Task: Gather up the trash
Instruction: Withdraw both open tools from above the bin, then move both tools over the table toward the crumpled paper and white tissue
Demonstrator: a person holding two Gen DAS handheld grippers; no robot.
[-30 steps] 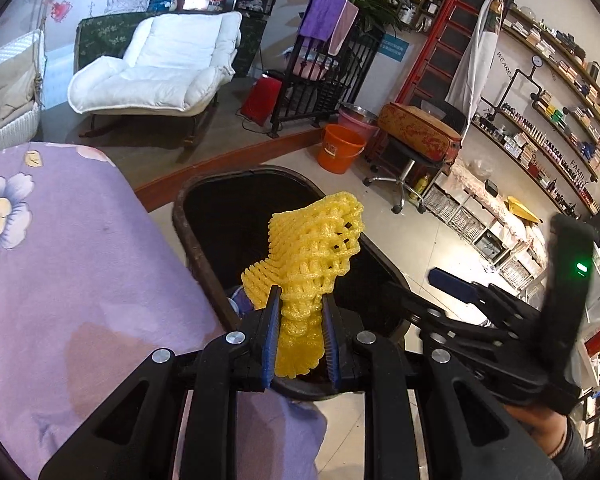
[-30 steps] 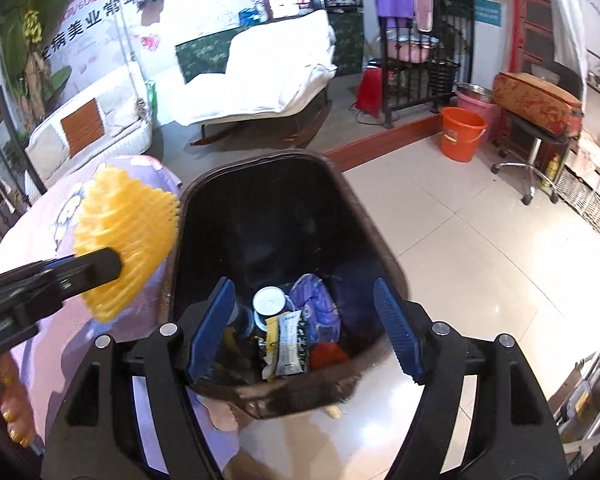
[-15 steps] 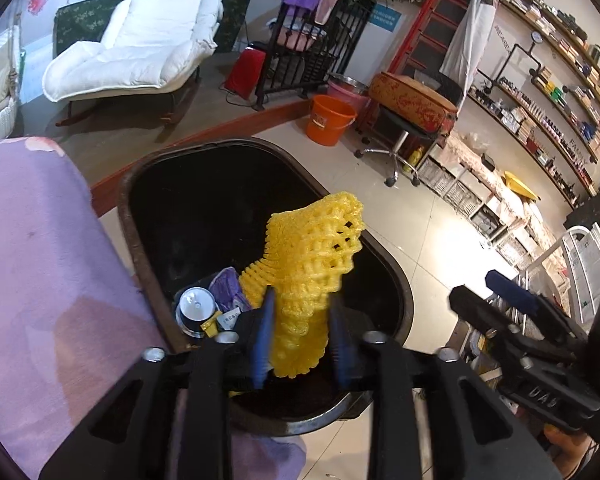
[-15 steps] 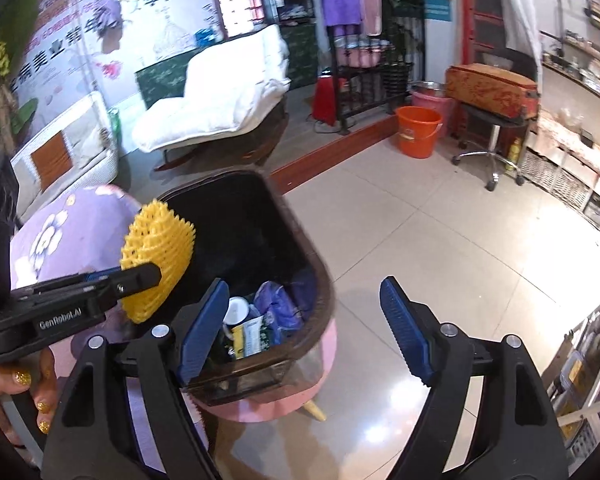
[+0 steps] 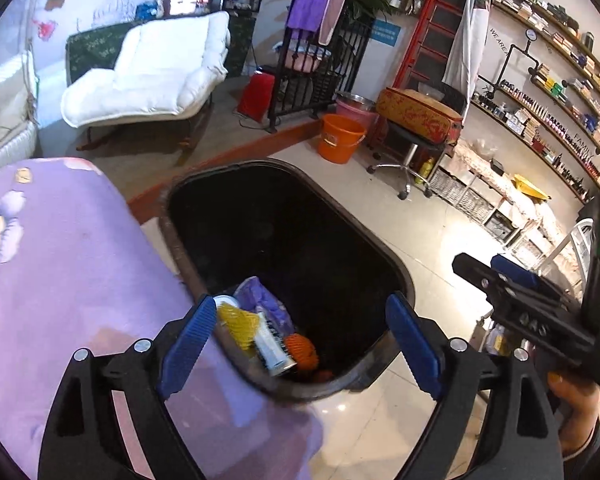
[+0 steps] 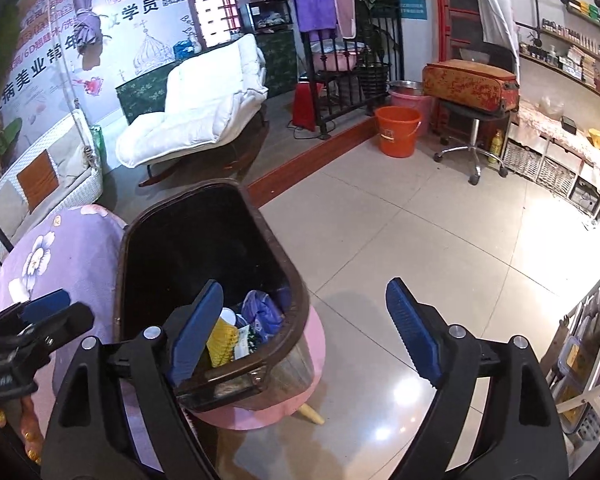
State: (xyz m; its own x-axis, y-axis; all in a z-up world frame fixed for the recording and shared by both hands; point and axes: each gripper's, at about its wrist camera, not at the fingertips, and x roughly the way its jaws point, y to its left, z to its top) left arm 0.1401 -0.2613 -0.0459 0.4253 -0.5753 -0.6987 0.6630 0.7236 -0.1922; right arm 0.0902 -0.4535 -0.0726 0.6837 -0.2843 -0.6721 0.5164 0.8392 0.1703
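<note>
Left claw [image 5: 300, 340] opening, yellow foam net [image 5: 240, 322] dropped into bin [image 5: 380, 256]

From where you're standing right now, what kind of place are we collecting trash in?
Probably a beauty or wellness salon's lounge, not a home: long wall shelves of bottled products, a printed promotional wall banner, and a white cushioned recliner on the tiled floor.

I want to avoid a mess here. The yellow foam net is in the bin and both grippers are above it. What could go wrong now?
1. The bin sits on a small pink stool, near its edge; a bump from the left gripper, whose jaws are opening with nothing between them, might tip it.
2. The yellow net lies light on top of the trash and may spring out.
3. The right gripper, opening and empty, hangs close to the bin's rim.
</note>
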